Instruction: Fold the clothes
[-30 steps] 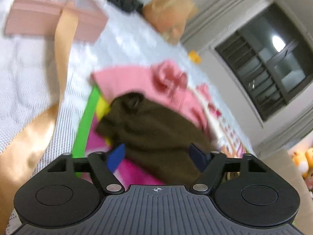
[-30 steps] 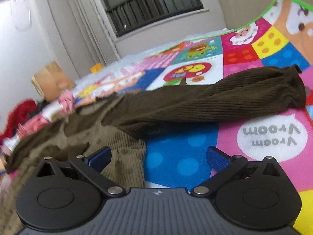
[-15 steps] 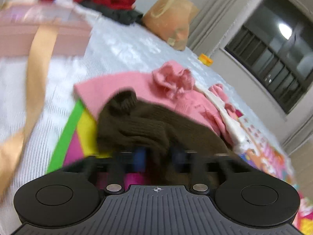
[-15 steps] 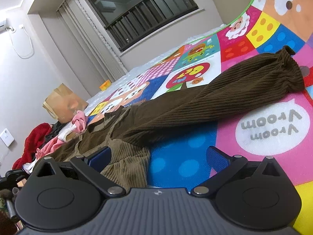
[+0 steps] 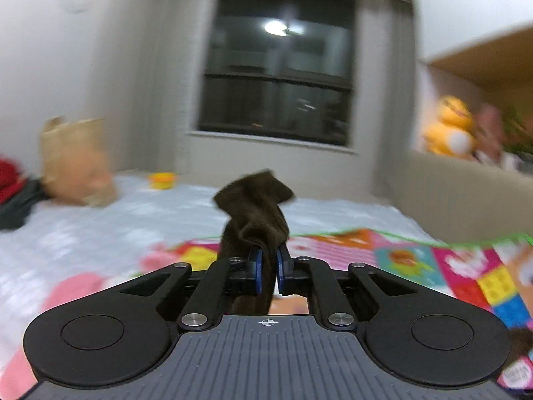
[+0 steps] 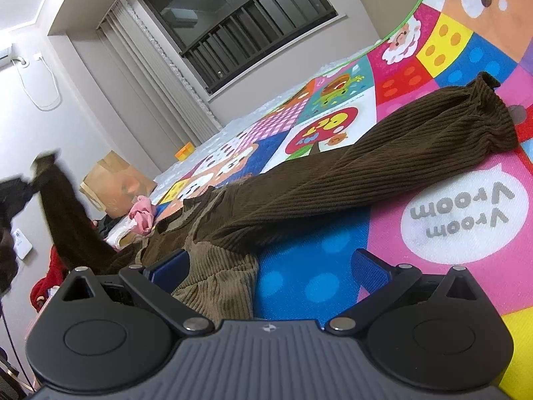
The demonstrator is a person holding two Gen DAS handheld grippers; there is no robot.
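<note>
Left claw (image 5: 267, 263) clamped on the brown sweater's sleeve (image 5: 255, 206), right claw (image 6: 271, 263) apart above the play mat (image 6: 333, 276).

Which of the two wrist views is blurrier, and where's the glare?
Left wrist view: room smeared by motion blur, only the left gripper and its brown sleeve fairly sharp; lamp glare on the window. Right wrist view: mostly crisp, fisheye-bent, raised sleeve blurred.

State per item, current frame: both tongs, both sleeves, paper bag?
left tongs: shut on left sleeve
left sleeve: lifted off the mat, pinched near the cuff
right tongs: open, over the sweater hem
right sleeve: flat on the mat
paper bag: upright
</note>
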